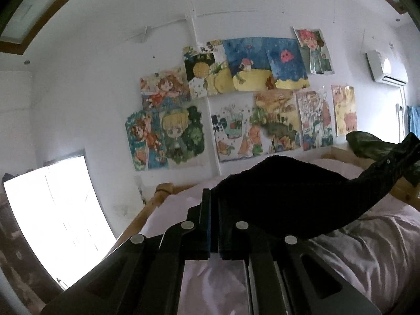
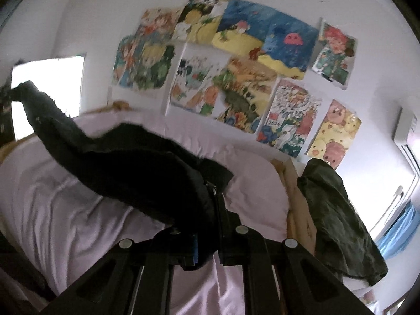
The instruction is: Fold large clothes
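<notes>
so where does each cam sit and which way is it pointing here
Left wrist: on the left gripper, looking along its fingers over the pink bed at the wall of drawings; its shut jaws pinch the black garment.
Right wrist: on the right gripper, facing the same way, clamped on the garment's other end.
Shared: garment, bed, drawings, each other's gripper.

Pink bed [image 2: 65, 210] lies open below — dark-green garment [image 2: 333, 210] and wooden rail [image 1: 147, 207] edge it.
</notes>
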Action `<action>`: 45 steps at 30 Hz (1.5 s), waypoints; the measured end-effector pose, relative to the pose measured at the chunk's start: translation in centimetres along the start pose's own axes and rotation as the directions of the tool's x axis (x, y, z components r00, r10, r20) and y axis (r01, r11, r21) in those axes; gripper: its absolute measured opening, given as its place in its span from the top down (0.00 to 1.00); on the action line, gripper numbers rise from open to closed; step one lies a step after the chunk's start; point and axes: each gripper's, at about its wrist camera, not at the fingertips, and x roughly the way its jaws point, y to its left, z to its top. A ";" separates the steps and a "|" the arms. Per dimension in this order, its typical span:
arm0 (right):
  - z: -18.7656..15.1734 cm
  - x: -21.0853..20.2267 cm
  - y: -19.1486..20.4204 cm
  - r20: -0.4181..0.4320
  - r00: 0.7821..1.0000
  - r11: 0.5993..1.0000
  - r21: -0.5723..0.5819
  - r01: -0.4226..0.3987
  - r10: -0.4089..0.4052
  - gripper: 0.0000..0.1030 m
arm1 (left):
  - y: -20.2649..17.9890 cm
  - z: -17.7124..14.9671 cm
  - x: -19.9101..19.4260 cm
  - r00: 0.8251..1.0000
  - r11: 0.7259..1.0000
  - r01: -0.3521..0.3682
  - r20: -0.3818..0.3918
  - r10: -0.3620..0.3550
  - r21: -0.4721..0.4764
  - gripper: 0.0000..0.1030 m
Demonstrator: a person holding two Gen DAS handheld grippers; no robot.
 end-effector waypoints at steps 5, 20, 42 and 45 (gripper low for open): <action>-0.1 2.5 0.3 -0.072 0.997 1.000 0.002 -0.008 0.008 0.91 | -0.2 -0.8 1.9 0.997 1.000 0.004 -0.072 -0.002 0.026 0.97; 4.6 9.9 -0.8 -0.037 0.996 0.995 0.056 0.079 -0.077 0.90 | -1.7 3.6 11.6 0.982 0.990 -0.143 -0.125 0.142 0.000 0.97; 9.9 35.2 -4.6 -0.048 0.981 0.977 0.100 0.190 -0.186 0.90 | -1.1 2.8 36.4 0.921 0.935 -0.349 -0.205 0.330 -0.061 0.98; 9.0 38.4 -4.4 -0.097 0.981 0.980 0.090 0.177 -0.169 0.90 | -1.2 1.2 38.7 0.915 0.937 -0.347 -0.236 0.326 -0.051 0.98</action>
